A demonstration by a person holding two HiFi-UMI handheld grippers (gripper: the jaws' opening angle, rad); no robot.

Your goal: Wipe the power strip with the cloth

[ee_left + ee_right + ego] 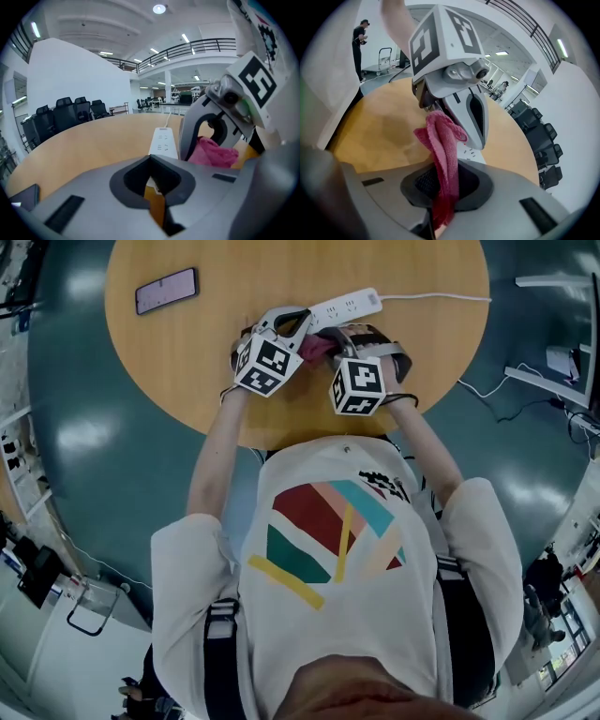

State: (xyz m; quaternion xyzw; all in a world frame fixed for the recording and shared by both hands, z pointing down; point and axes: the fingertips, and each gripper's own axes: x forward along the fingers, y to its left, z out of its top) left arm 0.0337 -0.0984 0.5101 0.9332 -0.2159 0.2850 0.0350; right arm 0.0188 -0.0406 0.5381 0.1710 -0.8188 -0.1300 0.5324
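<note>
The desk (187, 371) is round, with a plain top of light, warm-coloured wood. A dark phone (166, 291) lies flat on it near the far left edge. Well apart from the phone, toward the middle of the far side, a white power strip (347, 306) lies flat at a slight slant, its sockets facing up. Its thin white cord (441, 298) runs from the strip's right end across the bare wood to the desk's right edge.
</note>
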